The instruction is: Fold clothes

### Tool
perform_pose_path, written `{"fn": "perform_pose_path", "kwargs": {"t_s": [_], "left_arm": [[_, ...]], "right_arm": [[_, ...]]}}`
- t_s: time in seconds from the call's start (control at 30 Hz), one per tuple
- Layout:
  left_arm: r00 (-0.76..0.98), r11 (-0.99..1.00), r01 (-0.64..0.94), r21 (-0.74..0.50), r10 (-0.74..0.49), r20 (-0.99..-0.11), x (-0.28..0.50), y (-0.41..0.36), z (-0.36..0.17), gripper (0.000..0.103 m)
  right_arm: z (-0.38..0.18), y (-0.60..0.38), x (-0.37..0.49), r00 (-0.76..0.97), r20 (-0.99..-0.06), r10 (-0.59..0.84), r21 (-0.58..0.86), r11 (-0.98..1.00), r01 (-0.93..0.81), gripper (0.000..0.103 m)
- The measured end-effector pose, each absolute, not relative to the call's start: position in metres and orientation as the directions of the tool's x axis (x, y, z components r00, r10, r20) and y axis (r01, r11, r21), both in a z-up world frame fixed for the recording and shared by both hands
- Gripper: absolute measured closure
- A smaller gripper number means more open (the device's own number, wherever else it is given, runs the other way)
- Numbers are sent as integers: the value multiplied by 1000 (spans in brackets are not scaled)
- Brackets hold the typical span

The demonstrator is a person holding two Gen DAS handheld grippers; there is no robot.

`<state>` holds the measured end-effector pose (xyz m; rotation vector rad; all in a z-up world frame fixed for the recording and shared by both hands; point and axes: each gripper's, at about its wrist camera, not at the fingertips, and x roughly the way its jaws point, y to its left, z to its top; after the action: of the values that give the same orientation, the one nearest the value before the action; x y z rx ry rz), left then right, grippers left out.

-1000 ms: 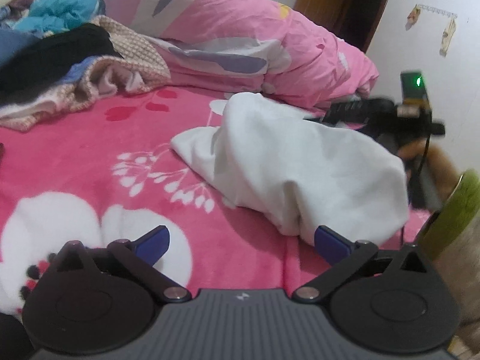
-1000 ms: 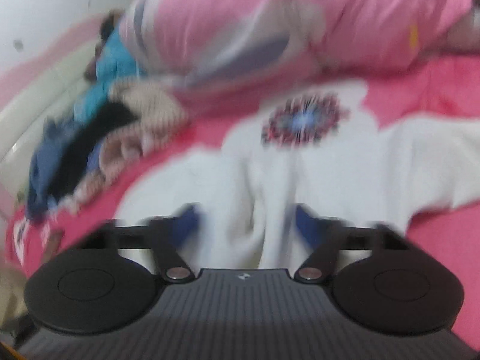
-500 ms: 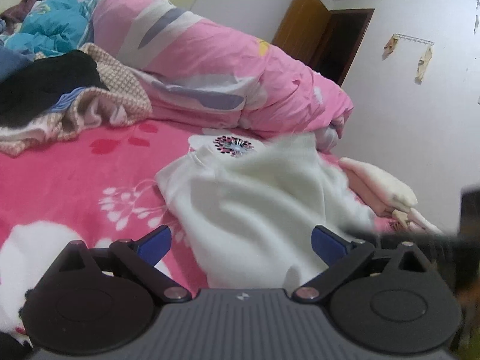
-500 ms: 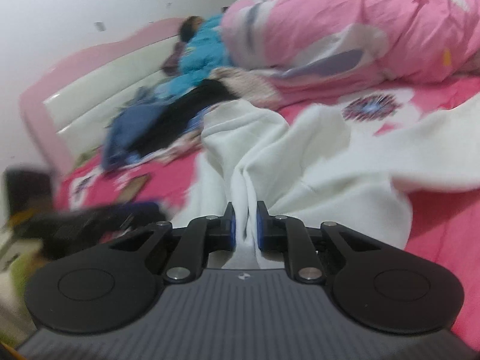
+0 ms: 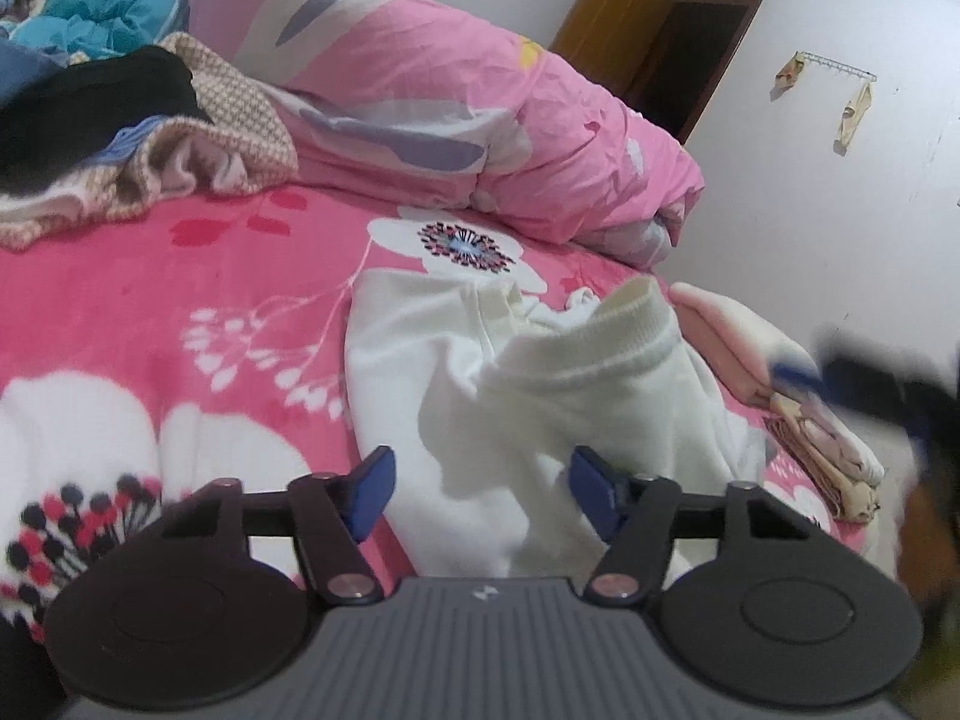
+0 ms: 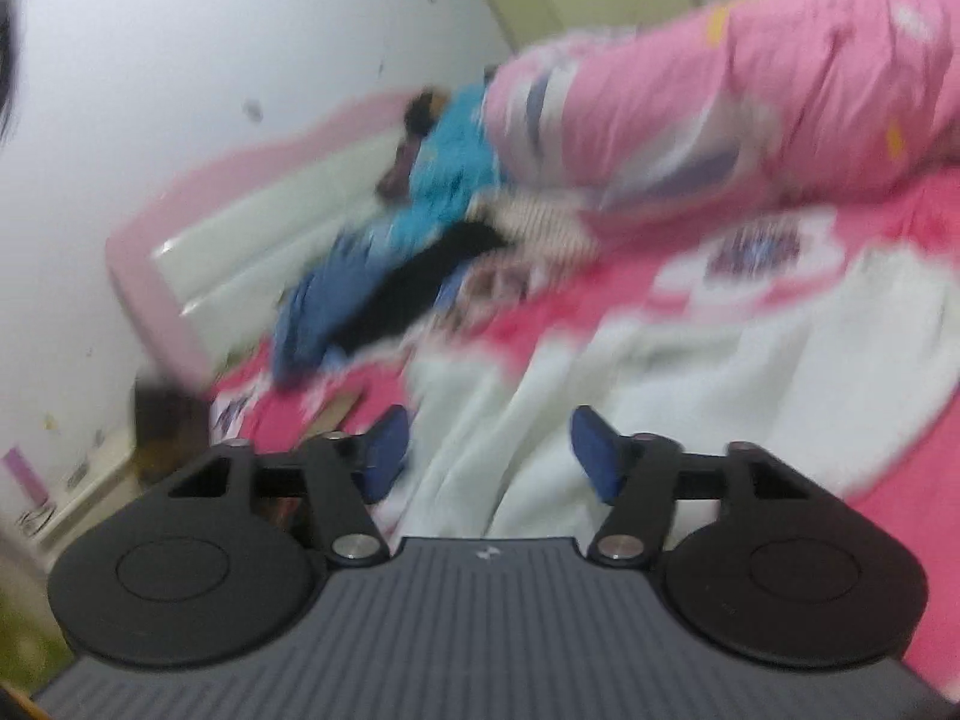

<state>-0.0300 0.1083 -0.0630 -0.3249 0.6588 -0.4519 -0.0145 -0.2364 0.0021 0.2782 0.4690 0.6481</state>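
The left gripper [image 5: 480, 489] hovered with its jaws spread and empty just above the near edge of the white sweatshirt [image 5: 516, 396], and the right gripper [image 6: 489, 450], blurred, was also spread over the same cloth. The sweatshirt lay rumpled on the pink floral blanket [image 5: 180, 312], its ribbed hem flopped across the body, near a folded stack [image 5: 798, 408] on the right. With that hem loose, a pinch could probably catch two layers and fold it crooked.
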Motion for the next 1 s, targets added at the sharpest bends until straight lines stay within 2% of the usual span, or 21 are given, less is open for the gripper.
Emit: {"fn": "perform_pose_path", "kwargs": {"t_s": [0.17, 0.2, 0.27, 0.3, 0.33, 0.43, 0.6, 0.77, 0.87, 1.0], "left_arm": [[657, 822, 343, -454, -556, -510, -46, 100, -62, 47], [644, 810, 358, -464, -574, -506, -49, 98, -62, 47], [616, 786, 388, -481, -609, -499, -53, 92, -62, 44], [605, 776, 401, -486, -623, -496, -54, 89, -62, 43], [597, 769, 414, -487, -633, -492, -55, 87, -62, 41], [574, 750, 445, -489, -658, -488, -54, 80, -64, 37], [548, 735, 451, -507, -676, -493, -49, 74, -67, 34], [555, 759, 419, -498, -648, -522, -48, 70, -71, 36], [556, 778, 397, -487, -626, -547, -45, 69, -73, 44], [567, 795, 356, -490, -601, -564, -42, 75, -74, 54]], "right_arm": [[-12, -232, 39, 670, -488, 560, 352, 828, -436, 40], [-18, -231, 46, 652, -523, 549, 351, 836, -422, 44], [-29, -227, 60, 612, -591, 525, 345, 851, -396, 66], [-35, -226, 67, 590, -624, 512, 342, 858, -383, 83], [-41, -224, 74, 568, -655, 498, 338, 866, -370, 89], [-56, -223, 79, 505, -730, 461, 324, 884, -338, 97], [-71, -239, -23, 508, -749, 425, 319, 904, -285, 99], [-92, -234, -86, 524, -722, 451, 403, 891, -212, 100], [-88, -234, -101, 532, -724, 439, 382, 898, -219, 99], [-36, -263, -95, 663, -617, 424, 365, 900, -236, 98]]}}
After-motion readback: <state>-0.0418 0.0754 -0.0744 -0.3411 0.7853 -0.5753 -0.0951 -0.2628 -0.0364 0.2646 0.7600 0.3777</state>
